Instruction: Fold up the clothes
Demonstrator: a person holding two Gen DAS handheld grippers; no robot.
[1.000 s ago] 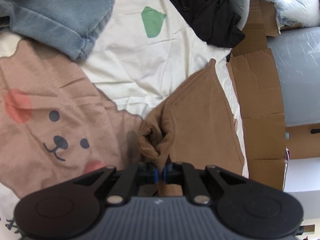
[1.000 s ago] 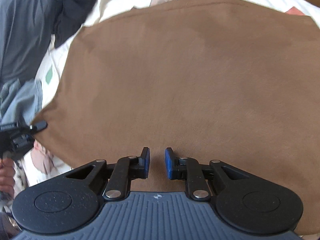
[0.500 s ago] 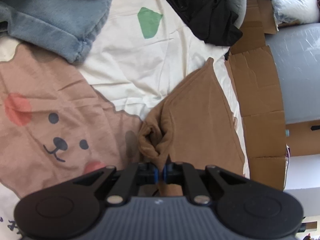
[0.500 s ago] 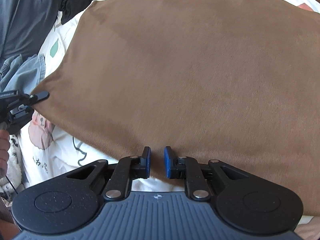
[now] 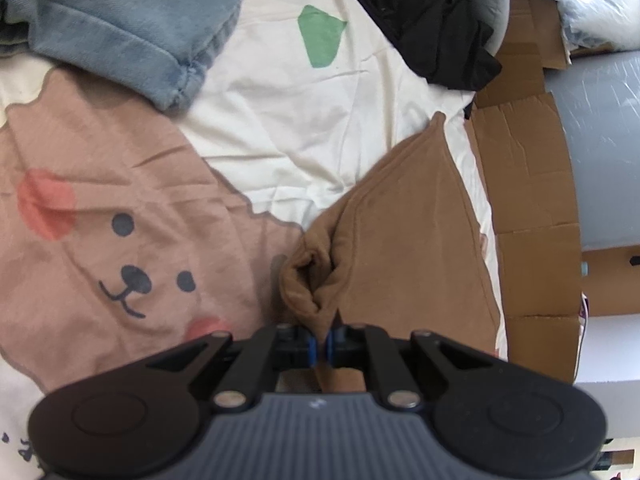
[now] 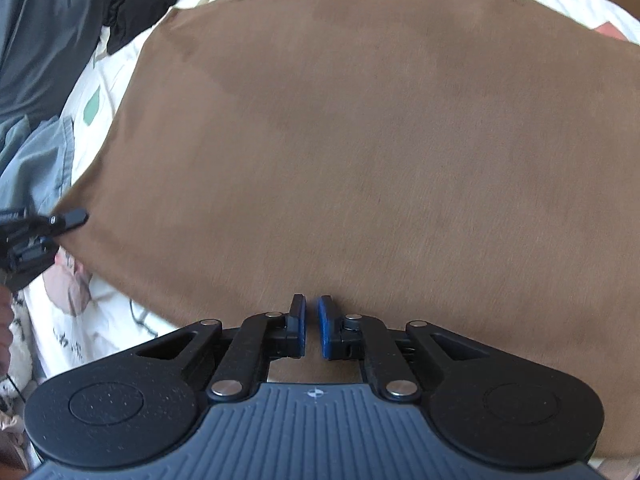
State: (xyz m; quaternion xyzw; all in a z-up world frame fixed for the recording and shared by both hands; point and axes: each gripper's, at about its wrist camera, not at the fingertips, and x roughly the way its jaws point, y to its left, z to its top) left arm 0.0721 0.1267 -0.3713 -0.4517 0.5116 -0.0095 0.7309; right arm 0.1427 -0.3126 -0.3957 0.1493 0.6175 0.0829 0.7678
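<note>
Cream cotton printed with a bear face, the bedsheet (image 5: 280,120) underlies everything we see ahead of both pairs of fingers. On it lies the brown garment (image 6: 360,140), spread flat and filling the field beyond the right gripper (image 6: 312,320), whose blue pads stand a narrow gap apart above the cloth's near edge; we see nothing pinched between them. Far to the left of those fingers, the left gripper (image 6: 68,218) bites the garment's corner. In its own view the left gripper (image 5: 322,346) is clamped on a bunched fold of that garment. Beyond its fingers, upper left, lie blue jeans (image 5: 120,28); upper right, a black garment (image 5: 420,20); to the right, flattened cardboard (image 5: 528,184).
</note>
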